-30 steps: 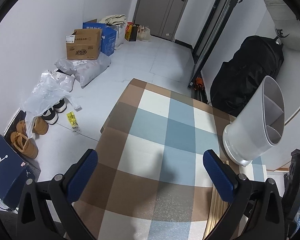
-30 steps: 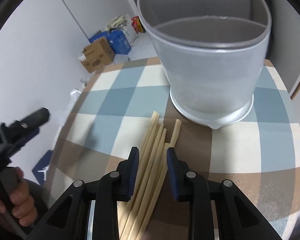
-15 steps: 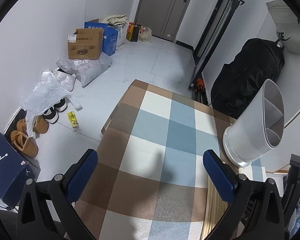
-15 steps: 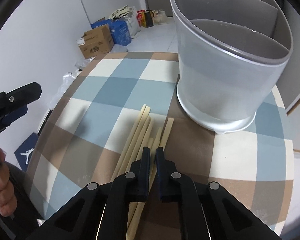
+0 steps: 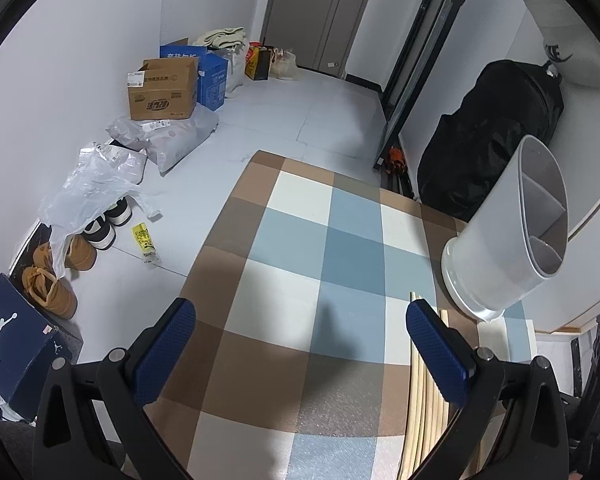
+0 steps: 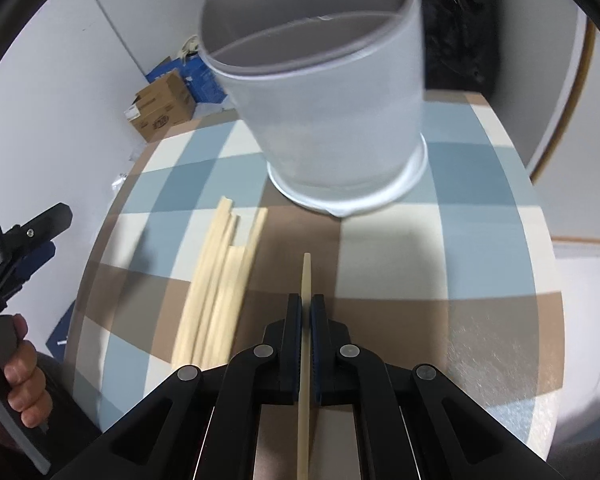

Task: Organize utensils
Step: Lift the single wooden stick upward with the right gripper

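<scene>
My right gripper (image 6: 306, 306) is shut on one pale wooden chopstick (image 6: 305, 276) and holds it above the checked tablecloth (image 6: 396, 240), its tip pointing at the white divided utensil holder (image 6: 328, 120). Several more chopsticks (image 6: 220, 276) lie in a bundle on the cloth to its left. In the left wrist view the holder (image 5: 508, 236) stands at the right and the chopstick bundle (image 5: 424, 392) lies under the right finger. My left gripper (image 5: 300, 344) is open and empty over the cloth (image 5: 300, 280), left of the bundle.
The table's left edge (image 5: 216, 232) drops to a floor with a cardboard box (image 5: 162, 90), plastic bags (image 5: 96, 176), shoes (image 5: 52, 280) and a blue shoebox (image 5: 12, 340). A black bag (image 5: 488, 132) stands behind the holder. A white wall edge (image 6: 572, 80) lies right of the table.
My right gripper closed on one chopstick, lifted it off the bundle and moved right toward the holder. My left gripper stayed open and barely moved.
</scene>
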Action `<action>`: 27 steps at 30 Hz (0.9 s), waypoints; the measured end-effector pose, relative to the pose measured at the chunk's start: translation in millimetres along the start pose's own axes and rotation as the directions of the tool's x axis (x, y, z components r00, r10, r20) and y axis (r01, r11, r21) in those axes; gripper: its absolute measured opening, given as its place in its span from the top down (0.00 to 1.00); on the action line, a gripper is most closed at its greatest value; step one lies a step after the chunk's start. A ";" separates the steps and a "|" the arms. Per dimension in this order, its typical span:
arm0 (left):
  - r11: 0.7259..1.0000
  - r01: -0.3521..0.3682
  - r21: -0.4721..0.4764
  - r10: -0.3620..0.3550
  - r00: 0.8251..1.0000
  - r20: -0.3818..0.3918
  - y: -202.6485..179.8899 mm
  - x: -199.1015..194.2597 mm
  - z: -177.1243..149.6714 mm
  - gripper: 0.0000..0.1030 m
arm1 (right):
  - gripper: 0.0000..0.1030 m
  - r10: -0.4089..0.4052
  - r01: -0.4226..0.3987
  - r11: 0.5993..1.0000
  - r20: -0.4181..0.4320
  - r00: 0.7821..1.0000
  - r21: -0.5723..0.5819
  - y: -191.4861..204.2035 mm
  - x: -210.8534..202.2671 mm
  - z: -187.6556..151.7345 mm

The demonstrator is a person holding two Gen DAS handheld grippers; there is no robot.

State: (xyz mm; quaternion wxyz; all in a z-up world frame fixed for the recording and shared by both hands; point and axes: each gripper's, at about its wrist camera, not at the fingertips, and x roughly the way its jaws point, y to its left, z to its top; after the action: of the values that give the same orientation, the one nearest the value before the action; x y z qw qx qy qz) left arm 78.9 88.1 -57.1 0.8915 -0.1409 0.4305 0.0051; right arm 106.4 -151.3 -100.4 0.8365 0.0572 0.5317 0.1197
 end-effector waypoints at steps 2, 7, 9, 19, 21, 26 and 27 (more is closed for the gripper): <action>1.000 0.001 0.007 -0.001 1.000 -0.006 -2.0 0.8 -0.8 0.01 | 0.96 0.003 -0.003 1.000 -0.015 1.000 0.003 0.4 2.9 0.7; 1.000 -0.001 0.028 0.002 1.000 -0.026 -6.5 4.5 -2.8 0.01 | 0.93 -0.023 0.022 0.999 -0.006 1.000 -0.037 4.8 5.2 6.2; 0.999 0.000 0.037 0.002 0.999 -0.034 -7.6 6.2 -3.2 0.01 | 0.91 -0.036 0.036 0.997 -0.001 0.999 -0.061 7.9 8.5 10.2; 0.996 -0.008 0.092 0.013 0.998 -0.058 -17.3 10.8 -7.2 0.01 | 0.81 -0.165 0.162 0.955 0.009 0.986 -0.249 35.1 18.2 13.2; 0.995 0.002 0.099 0.005 0.997 -0.071 -18.5 12.0 -8.3 0.01 | 0.96 -0.157 0.154 0.957 0.007 0.988 -0.245 30.8 16.4 12.9; 0.992 0.039 0.120 -0.024 0.993 -0.117 -23.7 16.0 -12.3 0.01 | 0.97 -0.097 0.107 0.979 0.066 0.993 -0.174 12.0 -2.4 14.9; 0.991 0.039 0.127 -0.023 0.992 -0.125 -25.8 16.1 -13.4 0.01 | 0.97 -0.089 0.102 0.982 0.085 0.992 -0.160 8.7 -8.8 14.0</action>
State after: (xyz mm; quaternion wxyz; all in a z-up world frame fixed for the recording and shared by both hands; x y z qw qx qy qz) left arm 82.1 58.1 -71.0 0.8703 -0.0897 0.4821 -0.0454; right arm 114.3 -144.8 -84.7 0.8631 -0.0328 0.4894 0.1203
